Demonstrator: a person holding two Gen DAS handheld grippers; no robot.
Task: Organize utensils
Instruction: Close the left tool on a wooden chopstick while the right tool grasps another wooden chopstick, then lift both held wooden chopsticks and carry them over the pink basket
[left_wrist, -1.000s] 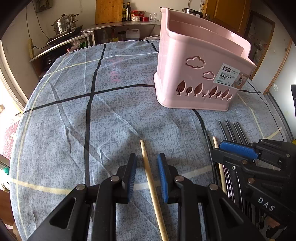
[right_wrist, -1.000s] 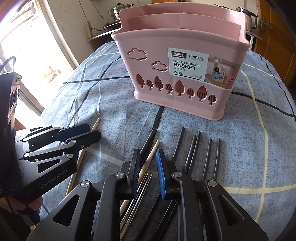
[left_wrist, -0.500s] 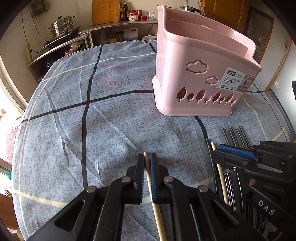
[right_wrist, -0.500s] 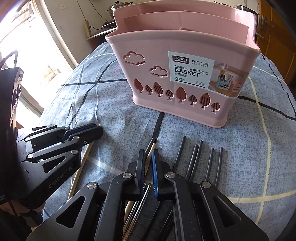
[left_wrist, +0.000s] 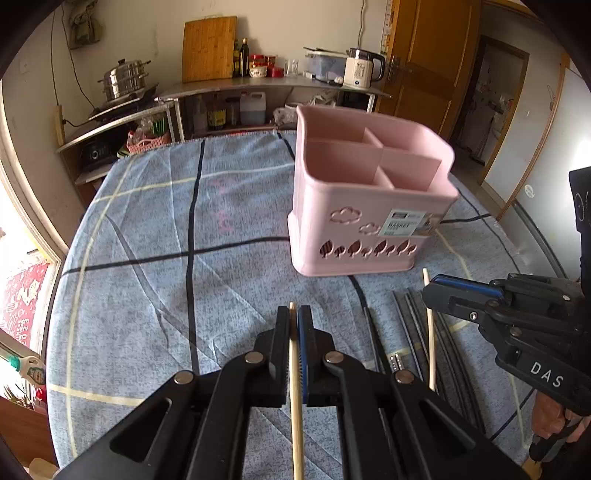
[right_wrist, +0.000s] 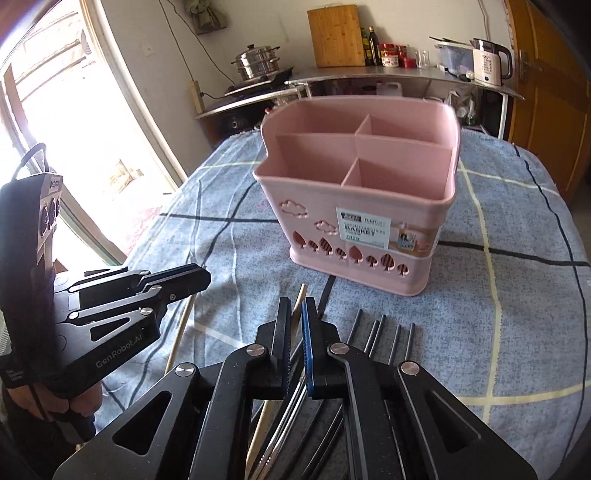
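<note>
A pink divided chopstick basket (left_wrist: 369, 206) stands on the blue checked tablecloth; it also shows in the right wrist view (right_wrist: 362, 206). My left gripper (left_wrist: 294, 314) is shut on a wooden chopstick (left_wrist: 295, 406) and holds it above the cloth. My right gripper (right_wrist: 294, 306) is shut on another wooden chopstick (right_wrist: 300, 297), lifted over the pile. It shows from the side in the left wrist view (left_wrist: 436, 284), with its chopstick (left_wrist: 429, 332) in the jaws. Several black chopsticks (right_wrist: 384, 332) and metal ones (right_wrist: 284, 410) lie on the cloth below.
The tablecloth (left_wrist: 147, 258) covers a round table. Behind it stands a metal counter with a steamer pot (left_wrist: 123, 79), a cutting board (left_wrist: 208, 48), bottles and a kettle (left_wrist: 360, 68). A window is at the left, a wooden door (left_wrist: 424, 62) at the right.
Both grippers closed on their wooden chopsticks and rose from the cloth. The basket now shows from above, its compartments visible.
</note>
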